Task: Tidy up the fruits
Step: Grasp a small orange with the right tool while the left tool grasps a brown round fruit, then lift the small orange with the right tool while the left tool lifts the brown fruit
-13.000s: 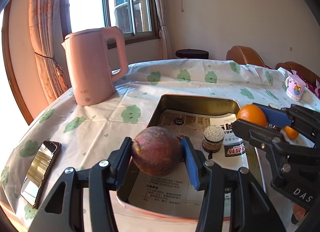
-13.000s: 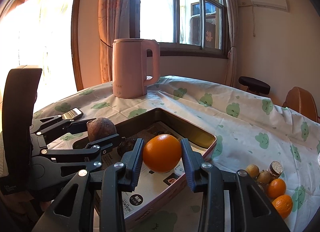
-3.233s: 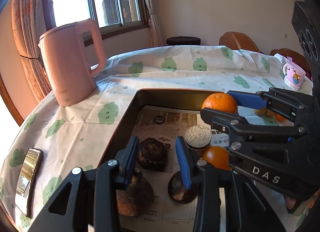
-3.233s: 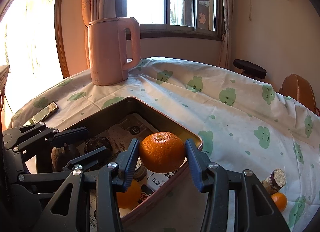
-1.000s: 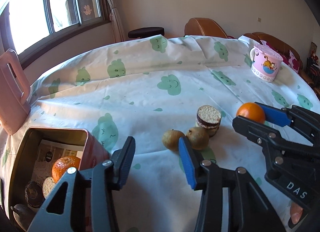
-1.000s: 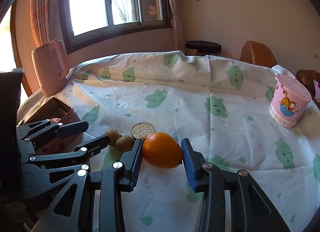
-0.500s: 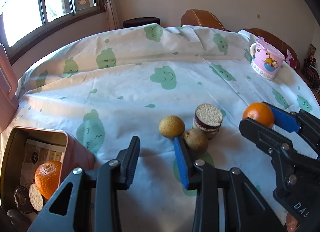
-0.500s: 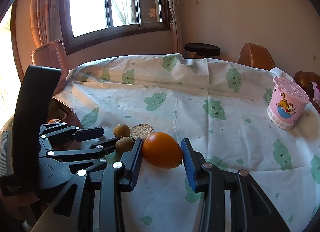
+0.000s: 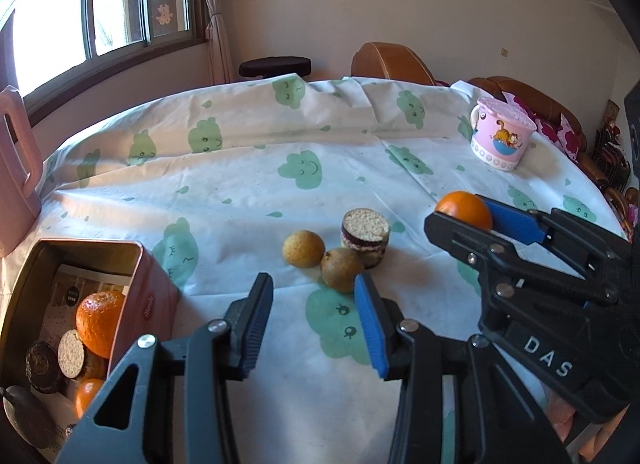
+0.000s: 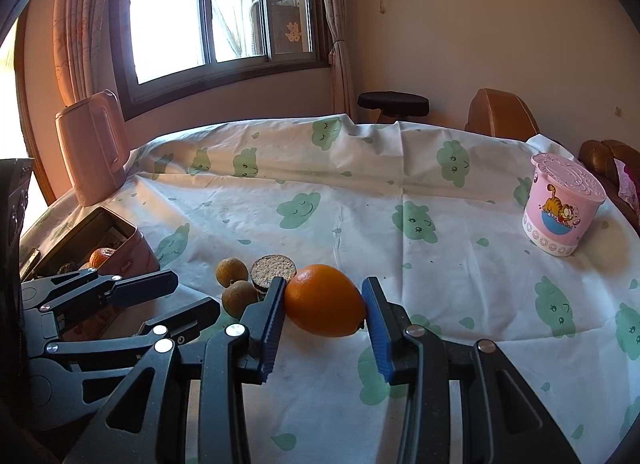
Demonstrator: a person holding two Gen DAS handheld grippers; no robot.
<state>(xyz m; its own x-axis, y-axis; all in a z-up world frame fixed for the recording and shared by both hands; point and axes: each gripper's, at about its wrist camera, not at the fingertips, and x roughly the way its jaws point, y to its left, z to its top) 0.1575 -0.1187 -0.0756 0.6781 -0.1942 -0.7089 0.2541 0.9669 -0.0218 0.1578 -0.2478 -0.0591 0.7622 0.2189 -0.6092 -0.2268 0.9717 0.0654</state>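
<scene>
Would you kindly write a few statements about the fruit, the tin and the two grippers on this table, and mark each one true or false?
1. The right gripper is shut on a smooth orange fruit. True.
2. The left gripper holds the brown-green round fruit. False: nothing is between its open jaws, which have just been opening; that fruit lies on the cloud-print tablecloth just beyond its right fingertip.
3. The pink rectangular metal tin is empty. False: it holds a bumpy orange mandarin and other pieces.
4. The pink cartoon-print lidded cup stands upright on the tablecloth. True.
5. The yellowish round fruit lies inside the tin. False: it lies on the tablecloth beside the brown-green one.
</scene>
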